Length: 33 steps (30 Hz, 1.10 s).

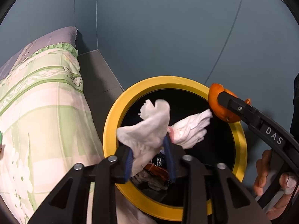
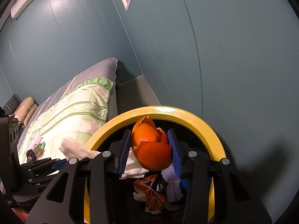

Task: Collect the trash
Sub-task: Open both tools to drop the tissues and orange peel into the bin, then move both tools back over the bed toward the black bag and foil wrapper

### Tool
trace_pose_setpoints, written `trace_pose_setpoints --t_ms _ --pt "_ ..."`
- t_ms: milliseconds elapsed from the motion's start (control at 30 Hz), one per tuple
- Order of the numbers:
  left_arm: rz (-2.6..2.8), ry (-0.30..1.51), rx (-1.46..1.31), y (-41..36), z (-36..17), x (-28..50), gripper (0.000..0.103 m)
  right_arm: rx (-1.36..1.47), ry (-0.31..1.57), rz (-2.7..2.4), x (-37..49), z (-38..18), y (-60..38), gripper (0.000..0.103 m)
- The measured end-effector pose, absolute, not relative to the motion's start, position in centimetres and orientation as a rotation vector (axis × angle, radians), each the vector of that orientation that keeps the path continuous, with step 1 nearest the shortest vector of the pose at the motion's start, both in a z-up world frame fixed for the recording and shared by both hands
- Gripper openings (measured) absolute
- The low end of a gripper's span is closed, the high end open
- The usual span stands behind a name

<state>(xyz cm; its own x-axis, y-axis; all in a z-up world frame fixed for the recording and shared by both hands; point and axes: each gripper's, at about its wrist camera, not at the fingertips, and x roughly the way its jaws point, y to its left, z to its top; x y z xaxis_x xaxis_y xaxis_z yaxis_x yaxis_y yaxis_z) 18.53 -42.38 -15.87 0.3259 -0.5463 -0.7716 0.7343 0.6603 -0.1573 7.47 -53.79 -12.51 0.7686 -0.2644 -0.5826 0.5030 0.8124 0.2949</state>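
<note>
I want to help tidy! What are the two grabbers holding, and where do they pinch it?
Left gripper pinches a white tissue at its lower end. Right gripper squeezes an orange peel by its sides.

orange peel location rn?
In the right wrist view the orange peel sits between the right gripper fingers, over the yellow-rimmed trash bin. In the left wrist view it is at the bin's right rim.

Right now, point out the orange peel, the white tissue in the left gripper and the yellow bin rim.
orange peel [image 2: 151,149]: right wrist view, on its lower lobe.
white tissue [image 1: 149,128]: left wrist view, on its crumpled middle.
yellow bin rim [image 1: 110,130]: left wrist view, on its left arc.
</note>
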Motion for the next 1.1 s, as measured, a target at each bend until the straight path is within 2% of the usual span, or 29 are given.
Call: trace_pose_setpoints --t_ms 67,133,667,1100 --pt "-0.849 0.905 0.224 -42.2 -15.8 18.6 0.048 0.464 0.547 -0.430 7.4 -12.5 -54.0 0.048" --pt "-0.843 0.891 0.222 -42.0 -15.6 18.5 0.055 0.467 0.539 -0.439 7.2 -12.4 -54.1 0.050" --pt "-0.806 0.858 0.126 -37.7 -13.1 19.8 0.055 0.445 0.510 -0.449 6.1 -10.4 -52.9 0.050" --pt "-0.763 0.782 0.055 -32.1 -9.1 20.1 0.055 0.386 0.479 -0.413 5.7 -7.0 -49.4 0.051"
